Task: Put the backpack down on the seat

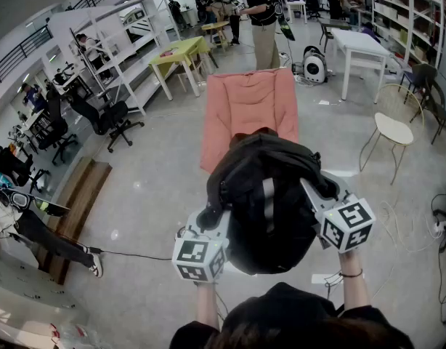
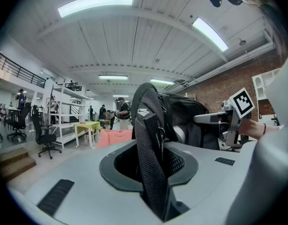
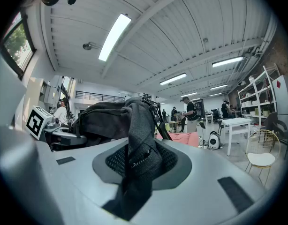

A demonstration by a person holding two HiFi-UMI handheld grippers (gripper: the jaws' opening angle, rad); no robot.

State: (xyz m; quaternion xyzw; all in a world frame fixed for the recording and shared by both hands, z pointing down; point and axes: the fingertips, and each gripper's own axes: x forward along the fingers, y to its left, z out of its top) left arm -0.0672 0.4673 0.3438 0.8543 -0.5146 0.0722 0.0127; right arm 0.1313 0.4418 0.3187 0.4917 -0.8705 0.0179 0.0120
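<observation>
Clamped hard on a mesh strap (image 2: 151, 158) with the left gripper (image 1: 208, 220) jaws, same deal on the second strap (image 3: 137, 153) with the right gripper (image 1: 316, 193). Holding the black backpack (image 1: 270, 202) up between both, right at the near end of the pink seat (image 1: 248, 104).

Near end of pink seat (image 1: 246, 107) behind backpack (image 1: 270, 202); left-edge person (image 1: 41, 235) cropped.

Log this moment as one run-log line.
left gripper: shut on backpack | right gripper: shut on backpack | backpack: held up before pink seat | set-down: not yet
</observation>
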